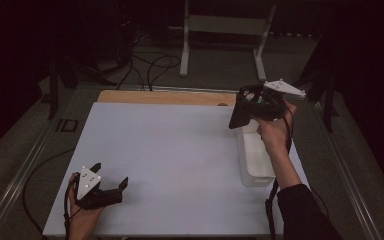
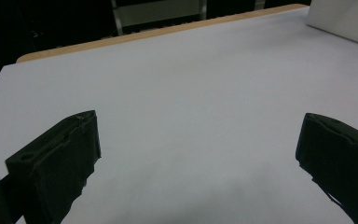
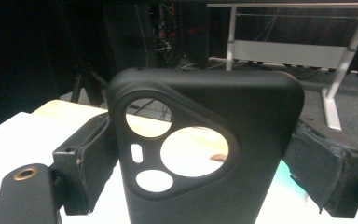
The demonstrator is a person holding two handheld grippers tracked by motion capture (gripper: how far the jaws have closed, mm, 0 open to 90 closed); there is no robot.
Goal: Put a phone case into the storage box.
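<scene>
Right gripper (image 1: 241,111) is up over the table's (image 1: 180,150) far right, phone case (image 1: 238,114) clamped upright between its jaws, above the far end of the bin (image 1: 256,165). Bin sits along the table's right edge. Left gripper (image 1: 111,181) rests at the near left corner, jaws apart, well apart from the bin.

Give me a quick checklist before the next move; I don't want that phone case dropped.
1. Right tool shut on the black phone case: ok, one jaw presses each long side.
2. Case clear of the table: ok, held in the air above the white bin.
3. Left tool free: ok, jaws wide apart, nothing between them.
4. White table top bare in front of the left tool: ok.
5. Bin contents: cannot tell.
</scene>
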